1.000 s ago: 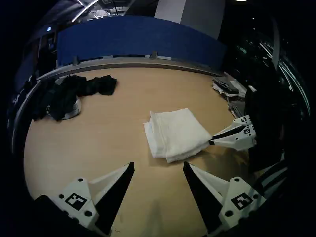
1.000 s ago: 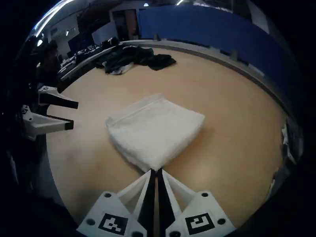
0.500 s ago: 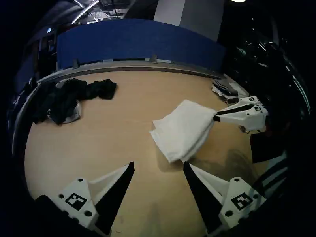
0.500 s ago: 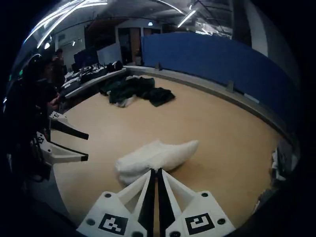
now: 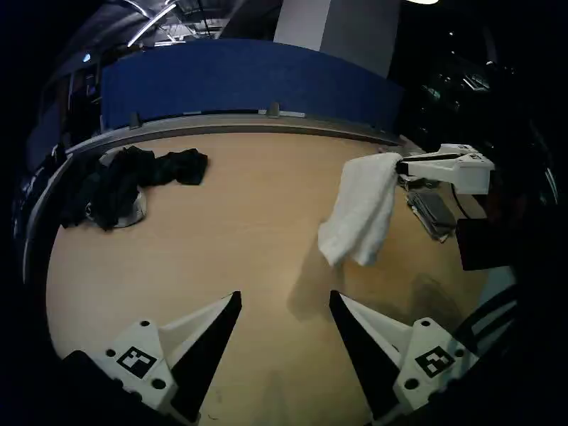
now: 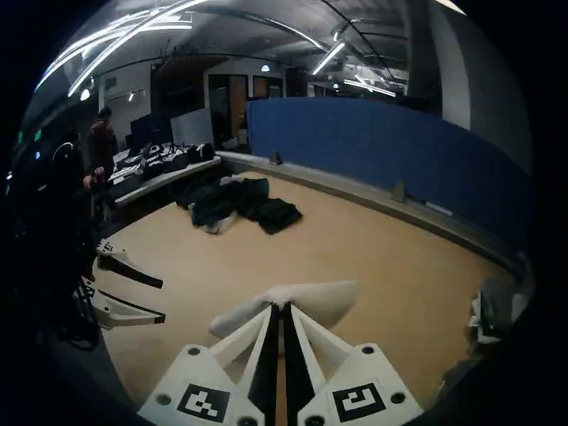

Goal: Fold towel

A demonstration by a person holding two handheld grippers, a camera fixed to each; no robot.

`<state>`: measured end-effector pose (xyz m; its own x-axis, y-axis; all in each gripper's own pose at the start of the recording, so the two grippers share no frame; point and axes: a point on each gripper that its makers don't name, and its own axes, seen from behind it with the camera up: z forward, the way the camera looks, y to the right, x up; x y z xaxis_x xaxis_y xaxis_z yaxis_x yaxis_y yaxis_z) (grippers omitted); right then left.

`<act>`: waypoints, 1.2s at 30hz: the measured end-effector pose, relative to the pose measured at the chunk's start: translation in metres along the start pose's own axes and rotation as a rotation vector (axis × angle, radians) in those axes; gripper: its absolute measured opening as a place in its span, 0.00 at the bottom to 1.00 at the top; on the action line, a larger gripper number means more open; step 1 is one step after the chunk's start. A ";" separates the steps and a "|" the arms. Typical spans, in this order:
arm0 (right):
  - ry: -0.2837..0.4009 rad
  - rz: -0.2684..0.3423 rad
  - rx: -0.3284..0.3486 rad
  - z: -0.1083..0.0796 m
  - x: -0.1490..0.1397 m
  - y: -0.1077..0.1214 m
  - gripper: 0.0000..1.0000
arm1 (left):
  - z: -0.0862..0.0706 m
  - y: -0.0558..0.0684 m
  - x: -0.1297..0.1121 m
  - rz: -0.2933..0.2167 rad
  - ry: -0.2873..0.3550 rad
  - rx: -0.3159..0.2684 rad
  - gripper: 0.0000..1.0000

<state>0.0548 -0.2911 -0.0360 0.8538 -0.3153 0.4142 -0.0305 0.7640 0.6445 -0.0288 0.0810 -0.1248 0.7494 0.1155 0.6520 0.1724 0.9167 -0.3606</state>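
Hanging limp above the tabletop (image 5: 234, 220), the white towel (image 5: 362, 213) is dangling from its top edge, which the right hand-held gripper (image 6: 282, 307) is pinching between closed fingers. The left hand-held gripper (image 5: 285, 295) is hovering wide open and empty near it, while a dark clothes pile (image 5: 128, 181) is lying well apart

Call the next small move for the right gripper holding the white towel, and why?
Probably carry the white terry towel across to the grey folded pile and lower it. The right gripper pinches one edge, so it hangs above the tan wooden table; the left gripper is open and empty.
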 end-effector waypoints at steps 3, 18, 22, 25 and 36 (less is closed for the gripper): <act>0.012 0.003 -0.010 -0.005 0.006 0.006 0.03 | 0.000 0.002 0.001 0.004 0.001 -0.003 0.92; 0.045 0.045 -0.089 -0.039 0.018 0.052 0.03 | 0.003 0.015 0.008 0.020 0.004 -0.024 0.92; 0.054 0.064 -0.115 -0.051 0.020 0.071 0.03 | 0.006 0.019 0.009 0.028 0.002 -0.032 0.92; 0.059 0.071 -0.138 -0.060 0.021 0.086 0.03 | 0.008 0.022 0.010 0.034 -0.001 -0.038 0.92; 0.070 0.080 -0.218 -0.092 0.027 0.147 0.03 | 0.014 0.033 0.014 0.048 -0.007 -0.054 0.92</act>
<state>0.1210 -0.1350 0.0104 0.8873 -0.2151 0.4081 0.0067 0.8906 0.4547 -0.0218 0.1186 -0.1181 0.7530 0.1616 0.6378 0.1706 0.8883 -0.4265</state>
